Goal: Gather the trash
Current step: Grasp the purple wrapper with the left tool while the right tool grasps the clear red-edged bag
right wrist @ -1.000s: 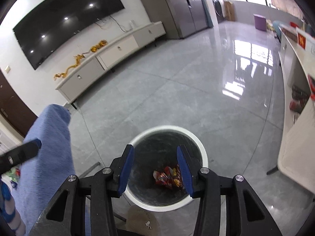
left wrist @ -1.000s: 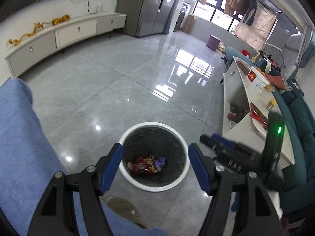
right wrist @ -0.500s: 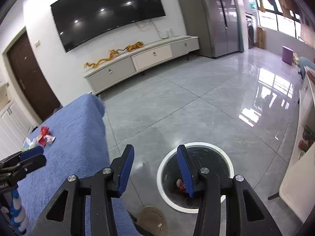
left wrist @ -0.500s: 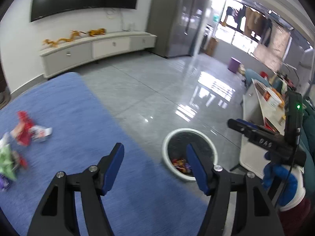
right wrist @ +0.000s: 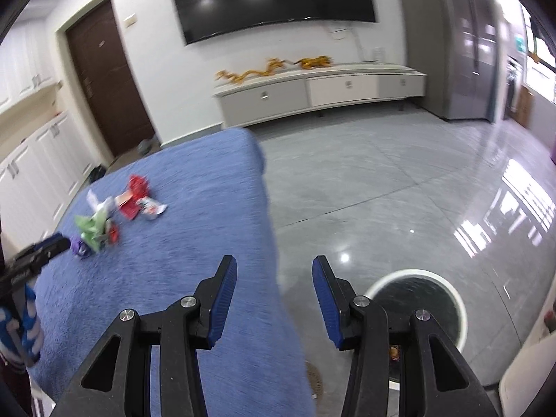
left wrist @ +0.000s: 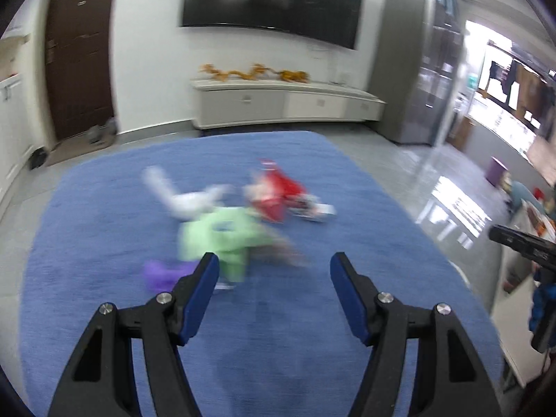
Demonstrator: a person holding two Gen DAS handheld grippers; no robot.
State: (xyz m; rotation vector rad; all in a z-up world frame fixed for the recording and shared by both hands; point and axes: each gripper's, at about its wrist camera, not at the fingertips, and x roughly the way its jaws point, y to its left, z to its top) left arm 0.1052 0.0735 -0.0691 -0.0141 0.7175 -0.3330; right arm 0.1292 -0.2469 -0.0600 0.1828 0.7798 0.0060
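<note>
A pile of trash lies on the blue cloth surface: a green wrapper, a white wrapper, a red wrapper and a purple piece. The view is blurred. My left gripper is open and empty, just short of the pile. In the right wrist view the pile lies far left on the cloth. My right gripper is open and empty over the cloth's edge. The white-rimmed trash bin stands on the floor to its right.
A white TV cabinet and a wall TV stand beyond. A brown door is at the left. The glossy grey floor lies right of the cloth. The left gripper shows at the left edge of the right wrist view.
Both grippers have swung away from the bin toward the blue cloth. The left one now faces the trash pile. Both stayed open.
</note>
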